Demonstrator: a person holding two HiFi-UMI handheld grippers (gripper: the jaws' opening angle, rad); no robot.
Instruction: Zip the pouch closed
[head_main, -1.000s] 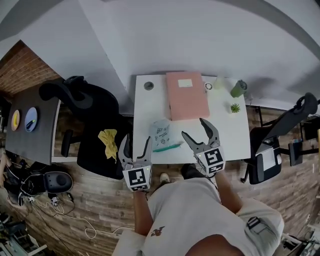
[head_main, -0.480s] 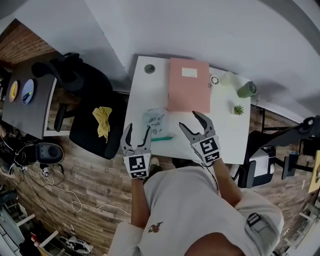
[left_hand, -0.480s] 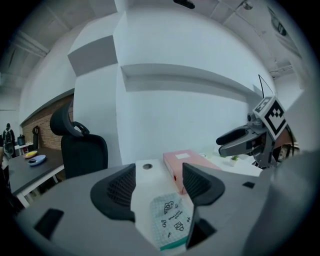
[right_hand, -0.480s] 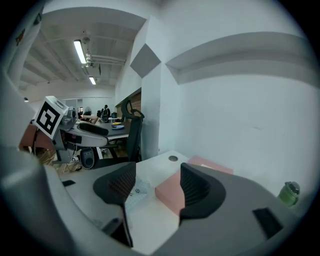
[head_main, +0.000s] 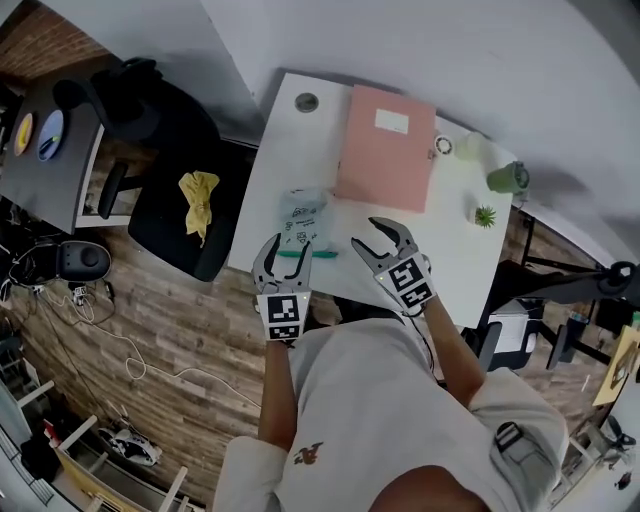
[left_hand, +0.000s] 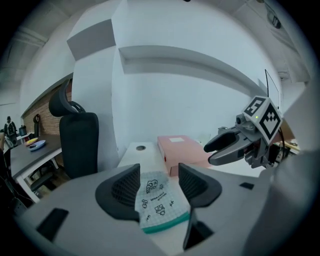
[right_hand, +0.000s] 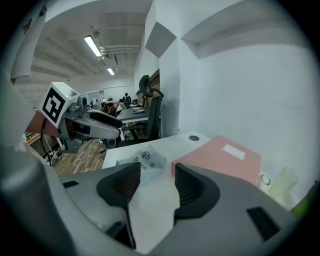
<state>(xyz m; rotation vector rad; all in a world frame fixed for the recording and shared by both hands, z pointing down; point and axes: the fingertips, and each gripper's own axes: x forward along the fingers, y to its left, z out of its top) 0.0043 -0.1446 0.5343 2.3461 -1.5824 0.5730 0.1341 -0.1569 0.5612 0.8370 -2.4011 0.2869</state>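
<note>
Our left gripper (head_main: 284, 258), jaws half open and just narrowing, frames the pouch (head_main: 303, 218) lying untouched on the table (head_main: 290, 140) just ahead. Our right gripper (head_main: 363, 232), likewise narrowing and empty, has the pouch ahead to its left. We judge this the approach: next, one gripper pins the teal zip edge (left_hand: 167, 224) while the other finds the slider, not yet visible.

Saw a pink folder (head_main: 385, 147) lying flat on the white table (head_main: 285, 160) at twelve o'clock, a green cup (head_main: 508, 178) and small plant (head_main: 485, 215) at two, a yellow cloth (head_main: 198, 196) on a black chair (head_main: 160, 130) at ten.
</note>
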